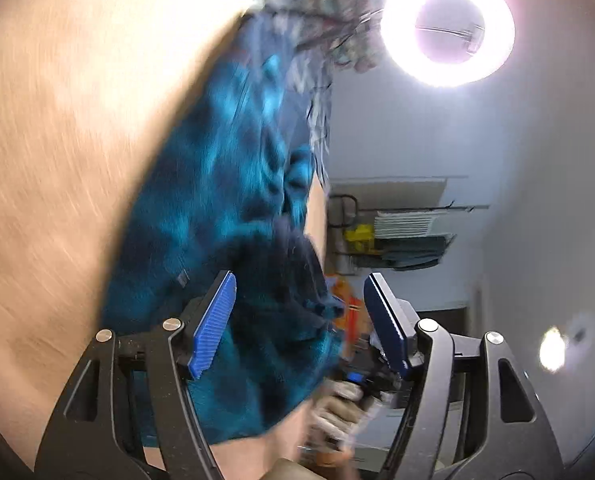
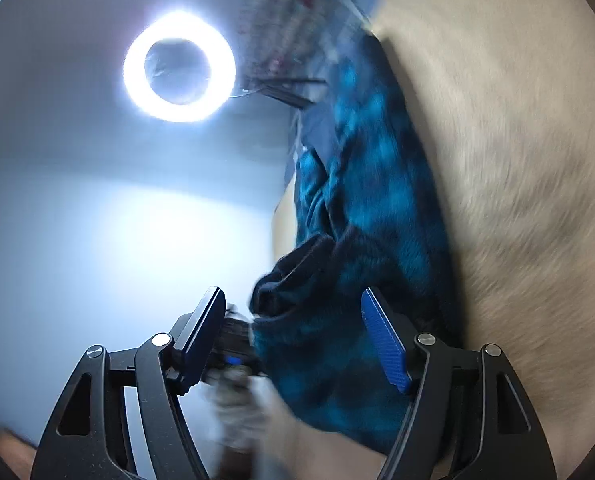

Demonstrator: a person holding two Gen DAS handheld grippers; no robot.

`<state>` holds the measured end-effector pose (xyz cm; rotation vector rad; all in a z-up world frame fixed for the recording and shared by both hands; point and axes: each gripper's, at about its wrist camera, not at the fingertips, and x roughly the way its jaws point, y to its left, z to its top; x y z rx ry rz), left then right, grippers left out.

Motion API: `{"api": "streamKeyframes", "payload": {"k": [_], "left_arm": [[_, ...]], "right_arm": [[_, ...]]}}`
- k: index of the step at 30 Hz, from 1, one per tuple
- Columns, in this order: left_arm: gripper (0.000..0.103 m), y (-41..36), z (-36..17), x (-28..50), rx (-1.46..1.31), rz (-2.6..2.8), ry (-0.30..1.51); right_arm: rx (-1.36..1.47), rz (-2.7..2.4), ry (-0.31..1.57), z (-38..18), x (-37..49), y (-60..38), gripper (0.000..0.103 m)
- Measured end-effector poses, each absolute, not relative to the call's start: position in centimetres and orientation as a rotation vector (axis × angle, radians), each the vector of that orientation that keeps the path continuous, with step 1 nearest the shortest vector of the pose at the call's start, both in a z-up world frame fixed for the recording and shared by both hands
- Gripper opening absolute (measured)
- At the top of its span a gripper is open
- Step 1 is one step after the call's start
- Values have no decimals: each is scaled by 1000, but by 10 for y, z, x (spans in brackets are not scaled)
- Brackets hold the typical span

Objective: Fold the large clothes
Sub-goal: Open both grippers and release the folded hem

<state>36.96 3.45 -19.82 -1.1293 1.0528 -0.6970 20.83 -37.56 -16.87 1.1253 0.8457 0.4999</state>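
Observation:
A blue and black plaid garment lies on the tan wooden table, seen tilted and blurred. My left gripper is open, its blue pads apart, with the dark edge of the garment between and just beyond them. The right wrist view shows the same garment on the table. My right gripper is open too, with a dark fold of the cloth between its pads. Each view shows the other gripper and the gloved hand that holds it, close by.
A bright ring light shines against a white wall and also shows in the right wrist view. A patterned cloth lies at the far end of the table. A rack with stacked items stands by the wall.

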Motion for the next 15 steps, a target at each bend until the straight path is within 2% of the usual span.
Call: {"api": "streamKeyframes", "payload": {"k": [4, 8, 11, 15], "left_arm": [[68, 31, -166, 368, -732, -669, 971], [68, 13, -165, 382, -524, -718, 973], [68, -1, -176, 392, -439, -764, 994], [68, -8, -187, 390, -421, -874, 1020]], "right_arm": [[741, 454, 833, -134, 191, -353, 63], [387, 394, 827, -118, 186, -321, 63], [332, 349, 844, -130, 198, -324, 63], [409, 385, 891, -159, 223, -335, 63]]}}
